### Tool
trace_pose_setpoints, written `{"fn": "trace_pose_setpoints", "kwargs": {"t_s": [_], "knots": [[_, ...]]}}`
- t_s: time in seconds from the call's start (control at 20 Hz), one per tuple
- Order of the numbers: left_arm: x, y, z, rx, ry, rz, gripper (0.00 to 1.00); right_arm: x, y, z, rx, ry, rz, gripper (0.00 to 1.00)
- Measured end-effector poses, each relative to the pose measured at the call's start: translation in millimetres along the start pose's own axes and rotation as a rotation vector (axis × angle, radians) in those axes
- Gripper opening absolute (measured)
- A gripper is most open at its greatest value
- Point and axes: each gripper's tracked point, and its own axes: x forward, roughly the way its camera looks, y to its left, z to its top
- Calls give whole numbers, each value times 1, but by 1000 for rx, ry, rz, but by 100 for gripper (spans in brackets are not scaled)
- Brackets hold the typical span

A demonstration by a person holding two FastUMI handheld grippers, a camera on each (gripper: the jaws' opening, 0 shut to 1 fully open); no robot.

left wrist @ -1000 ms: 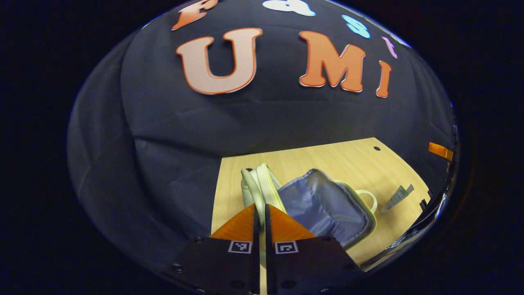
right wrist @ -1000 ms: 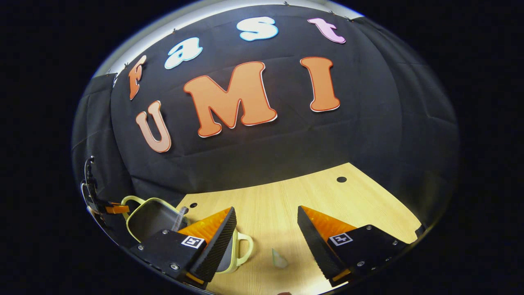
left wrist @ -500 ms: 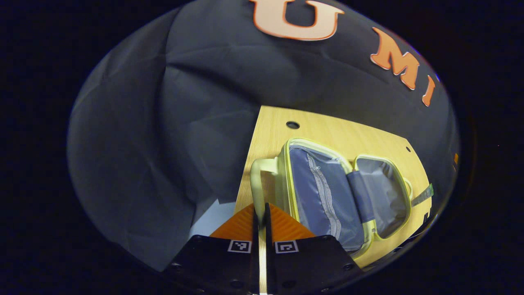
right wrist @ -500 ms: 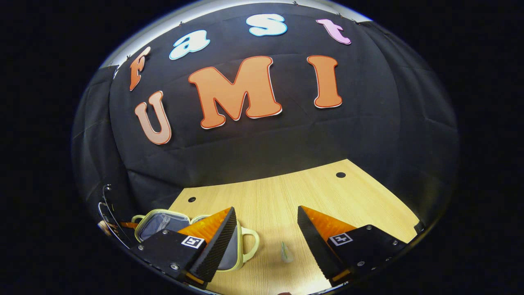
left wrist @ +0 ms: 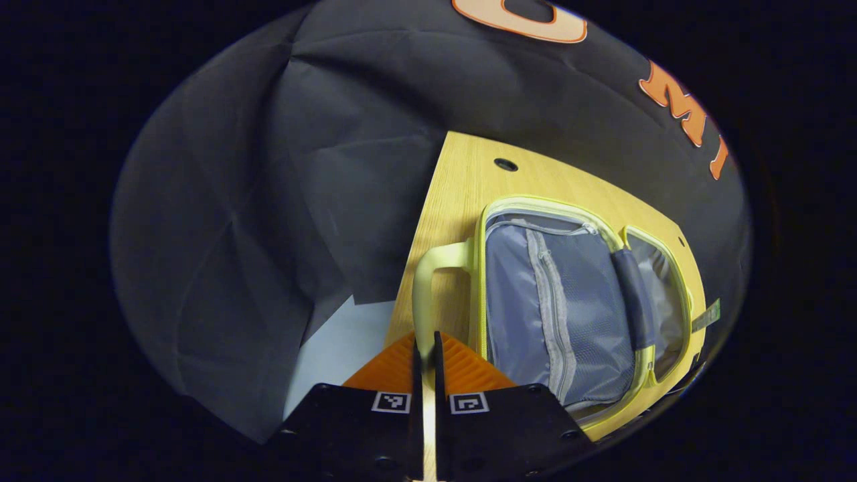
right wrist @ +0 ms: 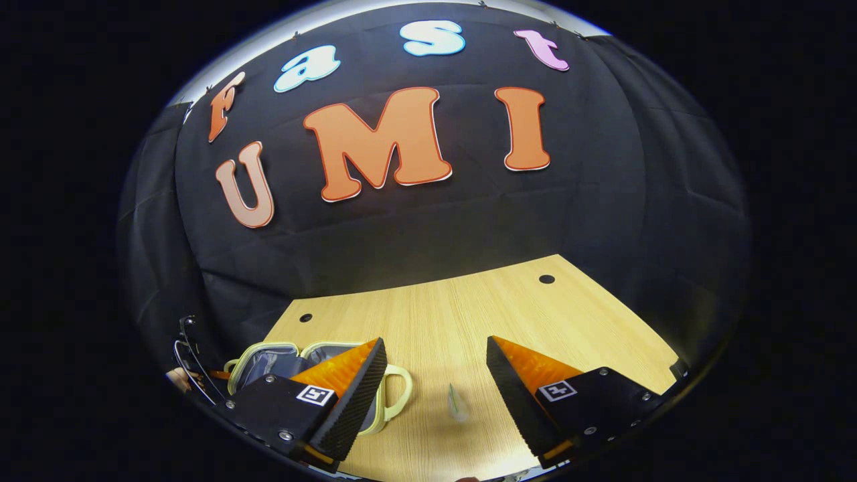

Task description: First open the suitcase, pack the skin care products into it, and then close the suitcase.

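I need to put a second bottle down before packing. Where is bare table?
Bare wood lies across the table from the tube to the far edge and right corner. It is crowded at the left, where the open suitcase lies flat and the left tongs grip its handle.

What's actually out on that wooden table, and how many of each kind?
Suitcase, lying open: 1
Skin care tube: 1
Claws: 2, left claw and right claw
Total: 4
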Motion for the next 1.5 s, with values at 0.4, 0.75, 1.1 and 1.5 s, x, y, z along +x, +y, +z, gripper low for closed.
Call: {"fn": "trace_pose_setpoints", "kwargs": {"t_s": [0.4,0.75,1.1,1.5], "knots": [[-56,-12,49,110,-175,103,99,-8,-31,-4,5,-17,-37,95],[-138,-122,100,162,-378,96,99,-1,-69,-5,-40,-4,-3,95],[-197,-275,114,193,-500,49,98,10,-129,6,-59,19,76,95],[-202,-485,79,314,-548,-128,100,1,-209,-7,-69,69,93,95]]}}
